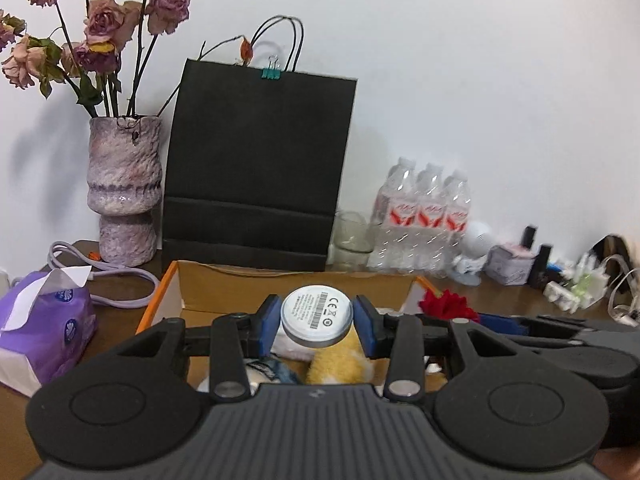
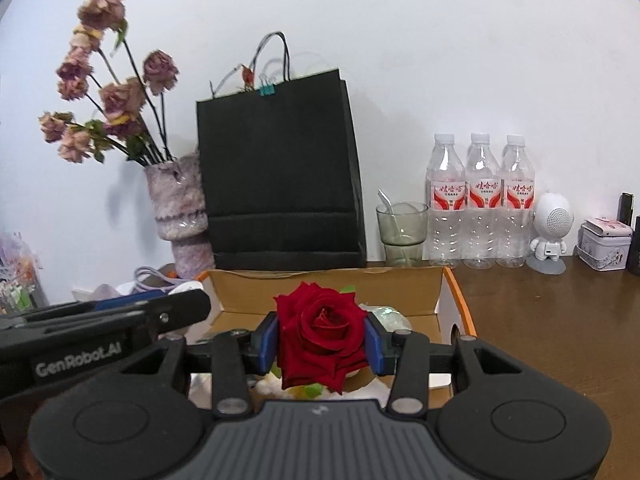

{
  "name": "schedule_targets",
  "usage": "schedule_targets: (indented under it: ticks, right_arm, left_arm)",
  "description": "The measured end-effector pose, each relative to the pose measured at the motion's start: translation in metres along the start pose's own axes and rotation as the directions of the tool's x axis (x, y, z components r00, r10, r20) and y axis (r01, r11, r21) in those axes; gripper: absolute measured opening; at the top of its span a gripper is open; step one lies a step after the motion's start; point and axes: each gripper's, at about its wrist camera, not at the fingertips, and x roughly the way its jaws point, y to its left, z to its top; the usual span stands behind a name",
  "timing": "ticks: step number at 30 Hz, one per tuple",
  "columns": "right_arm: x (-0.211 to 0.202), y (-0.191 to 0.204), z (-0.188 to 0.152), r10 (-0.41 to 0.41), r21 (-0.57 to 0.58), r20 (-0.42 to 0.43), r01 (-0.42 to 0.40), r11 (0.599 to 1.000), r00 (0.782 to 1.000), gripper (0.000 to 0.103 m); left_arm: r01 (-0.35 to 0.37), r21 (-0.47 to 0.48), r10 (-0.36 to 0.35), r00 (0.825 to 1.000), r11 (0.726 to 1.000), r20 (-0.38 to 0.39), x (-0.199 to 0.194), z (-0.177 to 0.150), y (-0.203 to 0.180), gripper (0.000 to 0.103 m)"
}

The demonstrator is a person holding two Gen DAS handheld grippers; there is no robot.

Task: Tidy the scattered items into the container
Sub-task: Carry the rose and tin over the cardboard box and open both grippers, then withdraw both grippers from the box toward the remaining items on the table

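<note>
Now your left gripper (image 1: 317,322) jaws clamp the round puck (image 1: 316,317) and your right gripper (image 2: 321,343) jaws clamp the red rose (image 2: 320,338), both above the cardboard box (image 1: 256,290), poised for dropping in.

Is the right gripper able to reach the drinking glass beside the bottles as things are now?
Probably not yet: the right gripper is shut on the red rose. The table toward the drinking glass looks unobstructed.

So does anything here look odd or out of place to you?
Mostly the dried roses in the vase: they look wilted and droop sideways, unlike the fresh red rose held by the right gripper. The black bag has a teal binder clip on its top edge. No spill shows.
</note>
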Motion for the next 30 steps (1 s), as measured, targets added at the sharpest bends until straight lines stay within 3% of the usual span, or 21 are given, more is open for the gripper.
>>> schedule_targets:
  ticks: [4,14,15,16,17,18,19,21,24,30]
  right_arm:
    - [0.015,-0.006,-0.007,-0.017,0.002,-0.044,0.018,1.000,0.999,0.042]
    - [0.025,-0.009,-0.014,-0.048,-0.008,-0.082,0.048,0.999,0.995,0.043]
    - [0.026,-0.009,-0.014,-0.053,-0.010,-0.086,0.052,0.999,0.995,0.045]
    - [0.027,-0.010,-0.014,-0.060,-0.016,-0.097,0.058,0.998,0.993,0.054]
    - [0.028,-0.010,-0.014,-0.067,-0.025,-0.114,0.065,0.998,0.991,0.076]
    - [0.030,-0.009,-0.014,-0.093,-0.031,-0.127,0.090,0.995,0.987,0.084]
    - [0.031,-0.010,-0.014,-0.157,-0.038,-0.133,0.153,0.988,0.979,0.097]
    - [0.031,-0.014,-0.012,-0.229,-0.036,-0.124,0.226,0.973,0.966,0.103]
    - [0.028,-0.026,-0.009,-0.153,0.032,-0.137,0.159,0.987,0.979,0.103]
    - [0.028,-0.026,-0.009,-0.160,0.037,-0.139,0.167,0.985,0.977,0.103]
  left_arm:
    - [-0.024,0.009,0.025,0.999,1.000,-0.045,0.013,-0.008,0.005,0.040]
    - [-0.047,0.030,0.049,0.996,0.998,-0.071,0.020,-0.014,0.006,0.041]
    - [-0.047,0.037,0.050,0.995,0.998,-0.083,0.021,-0.014,0.004,0.045]
    - [-0.051,0.042,0.055,0.994,0.998,-0.090,0.022,-0.015,0.003,0.049]
    - [-0.091,0.041,0.095,0.991,0.995,-0.094,0.022,-0.015,0.003,0.063]
    - [-0.140,0.042,0.143,0.985,0.989,-0.096,0.023,-0.014,0.003,0.086]
    - [-0.180,0.041,0.183,0.979,0.983,-0.092,0.023,-0.013,0.004,0.101]
    - [-0.175,0.024,0.177,0.981,0.984,-0.080,0.021,-0.012,0.008,0.103]
    - [-0.163,0.011,0.164,0.983,0.987,-0.080,0.020,-0.011,0.009,0.103]
    - [-0.152,0.018,0.153,0.985,0.988,-0.085,0.020,-0.011,0.006,0.103]
